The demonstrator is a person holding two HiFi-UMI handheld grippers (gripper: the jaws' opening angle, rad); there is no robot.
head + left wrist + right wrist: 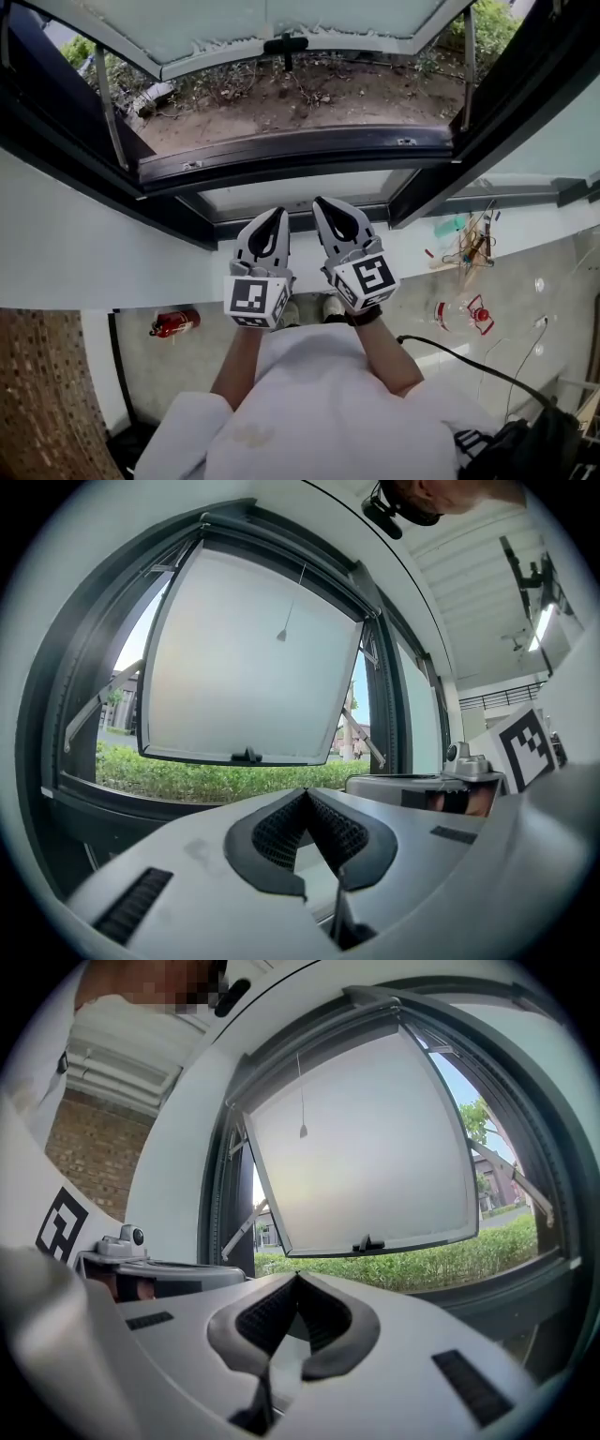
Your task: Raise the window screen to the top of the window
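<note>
Grey plastic and black ribbed pads make up both claws, held level and side by side in front of the open window. The left claw (278,214) has its jaws pressed fully together with nothing between them, as the left gripper view shows (305,793). The right claw (320,202) is closed the same way and is also empty (296,1277). Neither touches the window.

The only print to be made out is the black-and-white square pattern on the left marker cube (255,300) and the right marker cube (372,279); it holds blocks, not letters.

Of the window screen, only a thin cord with a small pull weight (281,635) shows. It hangs from the top bar of the dark window frame (309,150), in front of the frosted sash (253,658). Whether the screen itself sits rolled up at that top bar I cannot tell.

The sash is hinged at the top and swung outward, with a black handle (247,756) on its lower edge. Below it lies a green hedge (206,782) and, from the head view, bare soil (309,98).

Down inside the room, a red fire extinguisher (175,322) lies on the floor (506,291) by the white wall, near a brick wall (37,394). The person wears a white shirt (319,403).
</note>
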